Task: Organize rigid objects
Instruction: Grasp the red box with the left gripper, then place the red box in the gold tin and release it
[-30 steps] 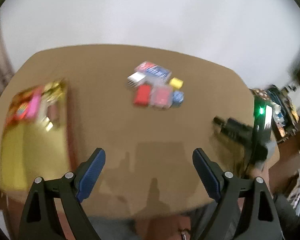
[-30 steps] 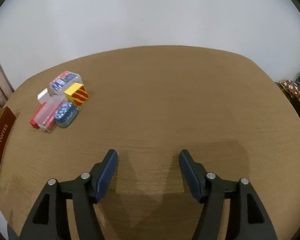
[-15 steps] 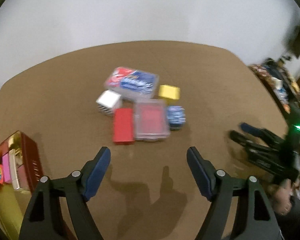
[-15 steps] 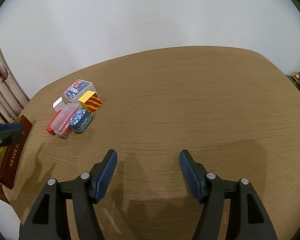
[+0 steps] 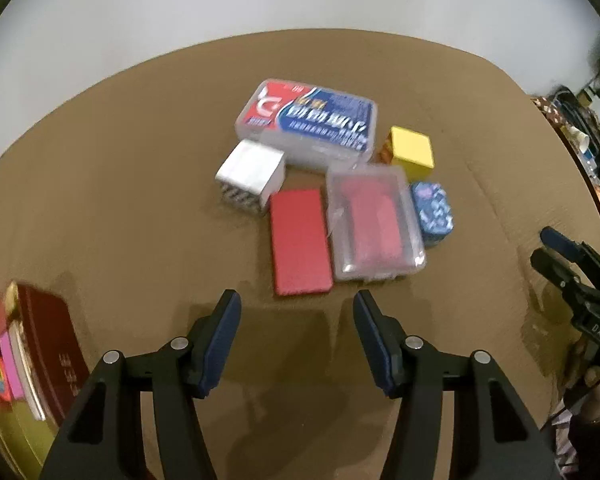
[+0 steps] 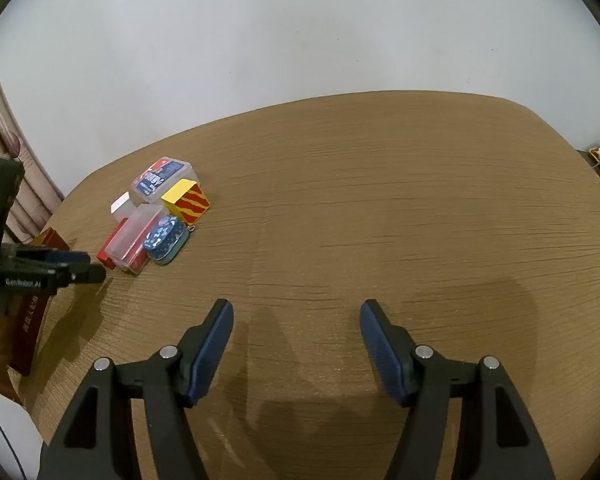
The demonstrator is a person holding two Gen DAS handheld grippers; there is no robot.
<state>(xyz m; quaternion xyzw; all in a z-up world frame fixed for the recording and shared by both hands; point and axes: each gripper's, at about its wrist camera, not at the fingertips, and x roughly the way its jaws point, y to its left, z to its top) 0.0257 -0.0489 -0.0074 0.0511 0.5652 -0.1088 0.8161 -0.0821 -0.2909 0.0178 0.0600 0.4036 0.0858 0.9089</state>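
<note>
The left gripper (image 5: 296, 312) hangs over the table (image 5: 140, 200) just short of the red box (image 5: 300, 240), its jaws closing with nothing between them yet. The right gripper (image 6: 296, 320) waits wide and empty over bare wood toward the table's right edge, well apart from the pile.

The red box lies flat near the middle of the table, its long axis running away from the left gripper toward the far edge, its short end facing the jaws. I'd judge the pick goes best with the pads straddling the narrow width, coming straight down so the clear case (image 5: 374, 220) touching its right side isn't nudged.

Beyond sit a silver block (image 5: 250, 172), a blue tin (image 5: 434, 212), a yellow cube (image 5: 412, 152) and a long labelled case (image 5: 308, 116); the gold tin (image 5: 28, 380) hugs the near left edge
</note>
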